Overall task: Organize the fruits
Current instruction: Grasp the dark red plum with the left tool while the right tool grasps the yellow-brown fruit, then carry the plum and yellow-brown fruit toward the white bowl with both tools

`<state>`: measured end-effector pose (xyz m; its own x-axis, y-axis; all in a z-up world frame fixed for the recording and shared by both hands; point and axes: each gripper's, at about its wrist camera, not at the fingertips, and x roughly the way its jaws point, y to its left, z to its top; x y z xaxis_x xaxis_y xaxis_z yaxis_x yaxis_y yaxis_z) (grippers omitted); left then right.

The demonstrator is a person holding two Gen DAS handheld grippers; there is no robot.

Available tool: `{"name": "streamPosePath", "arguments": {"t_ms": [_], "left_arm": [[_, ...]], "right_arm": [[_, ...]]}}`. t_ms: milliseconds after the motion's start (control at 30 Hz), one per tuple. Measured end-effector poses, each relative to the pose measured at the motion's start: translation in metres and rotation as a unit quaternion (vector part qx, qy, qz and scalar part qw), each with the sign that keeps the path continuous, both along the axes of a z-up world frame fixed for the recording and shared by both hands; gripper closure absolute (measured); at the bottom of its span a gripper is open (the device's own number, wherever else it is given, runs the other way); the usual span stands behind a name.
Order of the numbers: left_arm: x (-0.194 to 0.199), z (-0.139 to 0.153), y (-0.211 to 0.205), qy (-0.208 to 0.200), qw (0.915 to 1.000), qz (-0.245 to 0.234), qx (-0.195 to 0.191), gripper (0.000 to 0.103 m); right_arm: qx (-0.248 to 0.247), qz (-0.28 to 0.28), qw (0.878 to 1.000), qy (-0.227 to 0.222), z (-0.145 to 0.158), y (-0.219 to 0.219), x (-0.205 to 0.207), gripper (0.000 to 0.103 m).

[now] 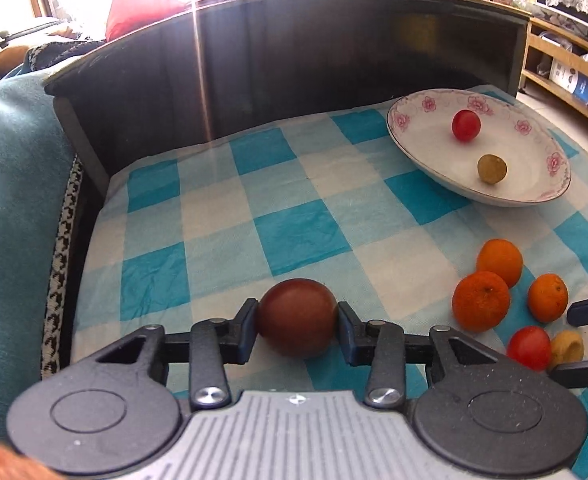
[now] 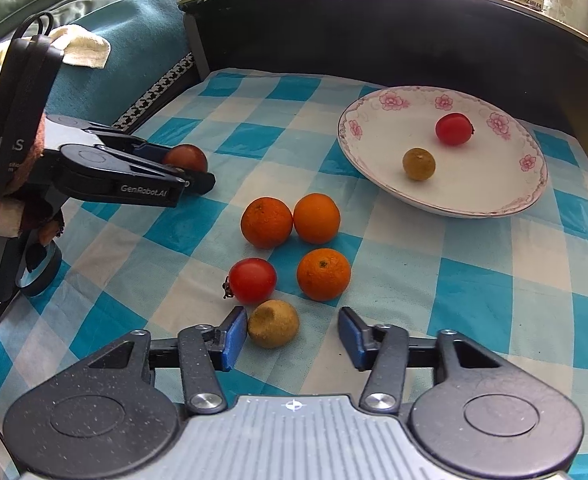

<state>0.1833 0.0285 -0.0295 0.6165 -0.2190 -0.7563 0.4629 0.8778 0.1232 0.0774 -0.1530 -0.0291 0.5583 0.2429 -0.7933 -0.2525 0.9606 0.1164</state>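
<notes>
Through the left wrist view, my left tongs point(image 1: 298, 318) sit low at centre frame, pinching a dark reddish-brown round fruit point(image 1: 297, 316) from both sides while it rests on the blue-and-white checked cloth point(image 1: 222, 216) over the table. I judge this grip is the start of a lift toward the flowered plate point(image 1: 410, 112) at upper right, which already holds a cherry tomato point(image 1: 466, 125) and a small olive-brown fruit point(image 1: 491, 168). At lower right lie three tangerines point(image 1: 481, 300), loose and clustered, apparently awaiting their turn.

Through the right wrist view, my right tongs point(image 2: 292, 336) are spread wide at the lower middle. A tan, dimpled fruit point(image 2: 273, 323) lies between them, just beside the left pad point(image 2: 233, 334) and well short of the right one, so I am not gripping yet; I would say I am lined up to close on it. Just above it sits a second cherry tomato point(image 2: 252, 280). The plate is at upper right, tilted on the cloth.
</notes>
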Motion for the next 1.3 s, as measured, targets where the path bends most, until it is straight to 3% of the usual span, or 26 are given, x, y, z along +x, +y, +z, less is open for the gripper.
{"name": "streamPosePath", "arguments": {"t_ms": [100,333,567,867,1000,1133,1200,1300], "left_arm": [[-0.002,0.001,0.002,0.006,0.9999,0.001,-0.008,0.054],[-0.030,0.008,0.009,0.028,0.9993,-0.017,-0.018,0.055],[-0.086,0.024,0.000,0.034,0.9972,-0.058,-0.032,0.055],[-0.106,0.018,-0.016,0.031,0.9965,-0.076,-0.012,0.054],[-0.106,0.015,-0.017,0.028,0.9964,-0.079,-0.008,0.054],[-0.108,0.011,-0.019,0.028,0.9955,-0.091,-0.004,0.053],[-0.112,0.009,-0.021,0.022,0.9950,-0.097,0.010,0.053],[-0.115,0.007,-0.023,0.010,0.9942,-0.104,0.028,0.052]], "right_arm": [[0.001,0.003,1.000,0.000,0.001,-0.001,0.000,0.082],[-0.001,0.001,1.000,-0.003,0.005,-0.008,-0.006,0.082],[-0.023,0.004,1.000,-0.011,0.012,-0.014,-0.024,0.082],[-0.042,0.013,0.999,-0.013,0.006,-0.015,-0.035,0.081],[-0.041,0.010,0.999,-0.013,0.004,-0.019,-0.035,0.077],[-0.040,0.013,0.999,-0.017,0.005,-0.020,-0.036,0.059],[-0.042,0.019,0.999,-0.022,0.006,-0.019,-0.037,0.055],[-0.039,0.020,0.999,-0.023,0.006,-0.019,-0.036,0.054]]}}
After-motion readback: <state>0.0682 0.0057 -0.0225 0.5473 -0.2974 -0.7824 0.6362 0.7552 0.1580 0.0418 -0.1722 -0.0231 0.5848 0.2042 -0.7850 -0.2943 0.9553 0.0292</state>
